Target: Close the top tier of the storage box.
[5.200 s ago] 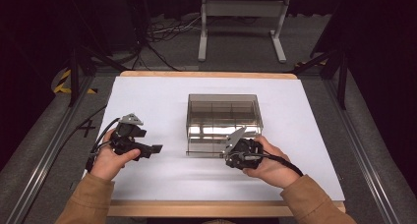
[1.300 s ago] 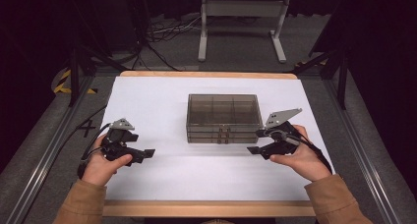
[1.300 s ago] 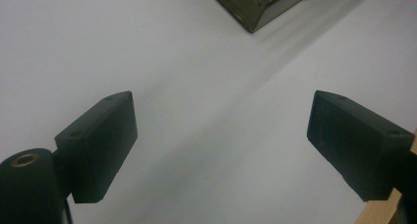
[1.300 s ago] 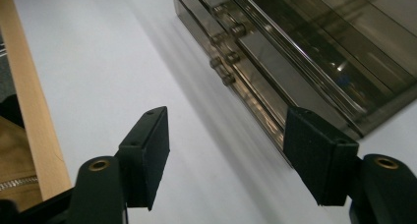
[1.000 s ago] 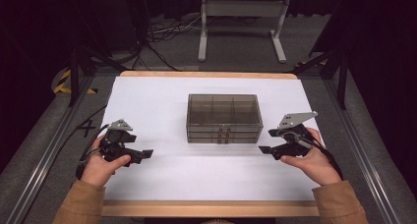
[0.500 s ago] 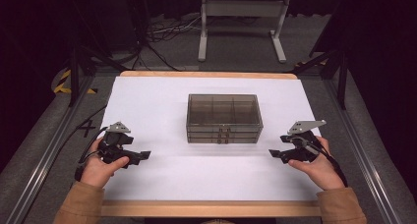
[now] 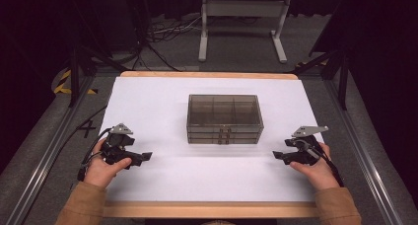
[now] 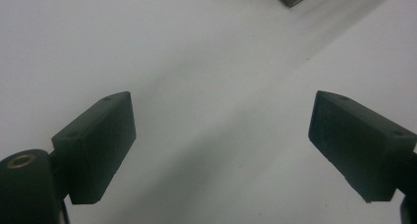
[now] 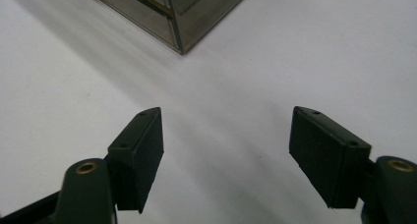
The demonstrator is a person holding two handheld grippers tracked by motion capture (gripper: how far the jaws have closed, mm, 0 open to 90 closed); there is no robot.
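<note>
Sitting dead centre on the surface (image 7: 148, 101), the box (image 7: 224, 118) looks like stiff, slick, light clear plastic. Left gripper (image 7: 140, 157) at 8 o'clock, right gripper (image 7: 280, 156) at 4, both wide open and empty. I'd pinch its side walls, gently.

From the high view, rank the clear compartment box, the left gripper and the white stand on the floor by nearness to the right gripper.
Measured from the right gripper:
1. Clear compartment box, at the table's middle, just left and ahead of it.
2. Left gripper, across the table near its left edge.
3. White stand, on the floor beyond the table's far edge.
</note>
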